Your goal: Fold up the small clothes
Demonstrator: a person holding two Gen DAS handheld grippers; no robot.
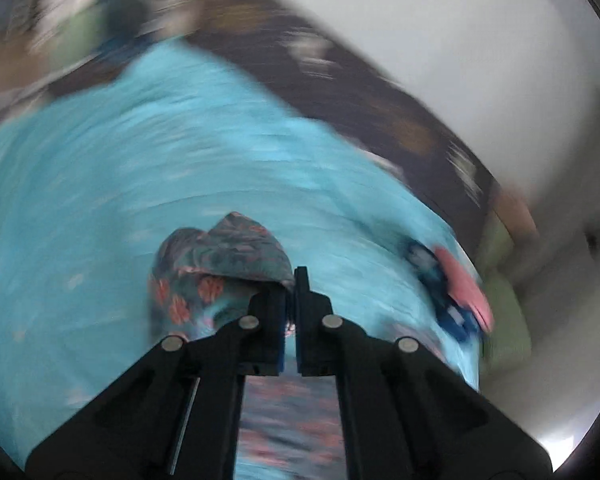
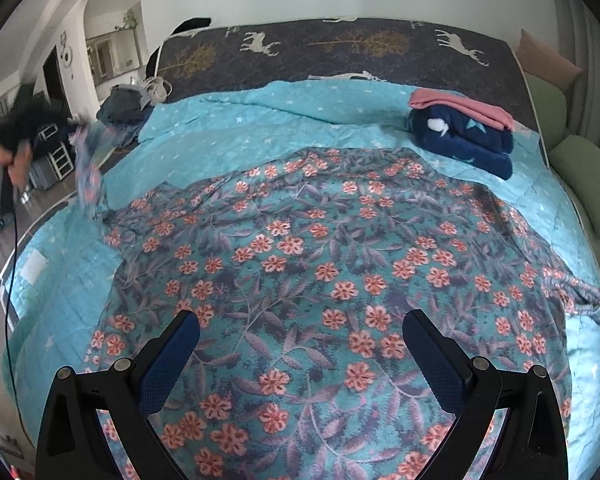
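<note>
My left gripper (image 1: 290, 280) is clamped on a corner of the floral garment (image 2: 320, 264), lifted off the left edge of the bed (image 2: 228, 120); the rest lies spread across the middle of the turquoise quilt. My right gripper (image 2: 300, 356) hangs spread wide above its near edge, holding nothing. The bite looks thin, so I judge the cloth may slip out. With one corner pulled alone, the fabric may drag and bunch. The folded stack (image 2: 464, 128) near the far right corner could get swept.
</note>
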